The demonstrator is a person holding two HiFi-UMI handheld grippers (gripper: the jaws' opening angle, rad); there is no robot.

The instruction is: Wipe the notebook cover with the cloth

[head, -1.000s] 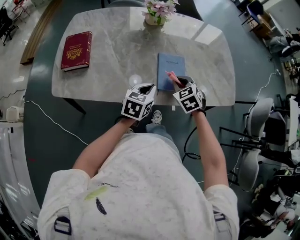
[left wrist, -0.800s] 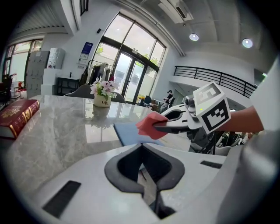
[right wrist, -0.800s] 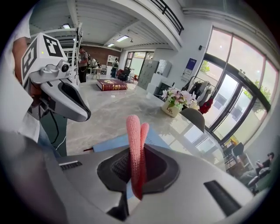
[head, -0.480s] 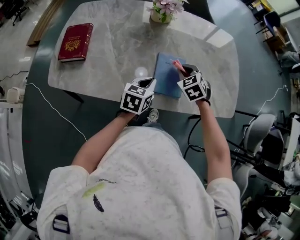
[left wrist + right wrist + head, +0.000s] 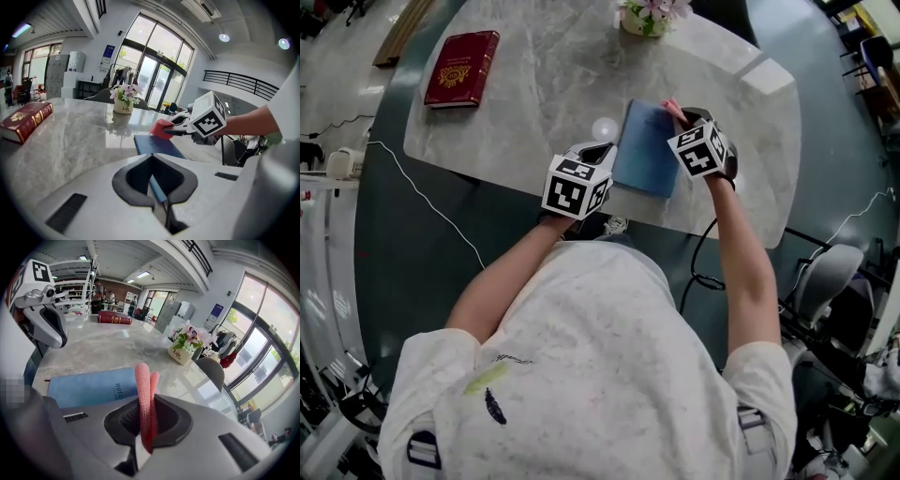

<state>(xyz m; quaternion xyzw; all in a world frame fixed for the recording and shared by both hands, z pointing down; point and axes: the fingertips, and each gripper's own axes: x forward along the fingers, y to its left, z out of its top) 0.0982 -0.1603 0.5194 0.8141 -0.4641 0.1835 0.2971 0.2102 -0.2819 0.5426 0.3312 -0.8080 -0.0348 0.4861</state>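
Note:
A blue notebook (image 5: 647,148) lies flat near the front edge of the marble table (image 5: 534,94). My left gripper (image 5: 602,157) is shut on its near left edge; in the left gripper view the cover (image 5: 154,145) runs straight into the closed jaws. My right gripper (image 5: 684,120) is shut on a folded pink cloth (image 5: 674,110), which rests at the notebook's far right corner. In the right gripper view the cloth (image 5: 145,397) stands up between the jaws, with the notebook (image 5: 89,385) just left of it.
A dark red book (image 5: 462,70) lies at the table's far left. A flower pot (image 5: 649,14) stands at the far edge behind the notebook. Chairs and a cable are on the floor to the right, beyond the table's edge.
My right gripper has carried the cloth along the cover from the near part toward the far right corner. The left gripper stays at the notebook's near left edge.

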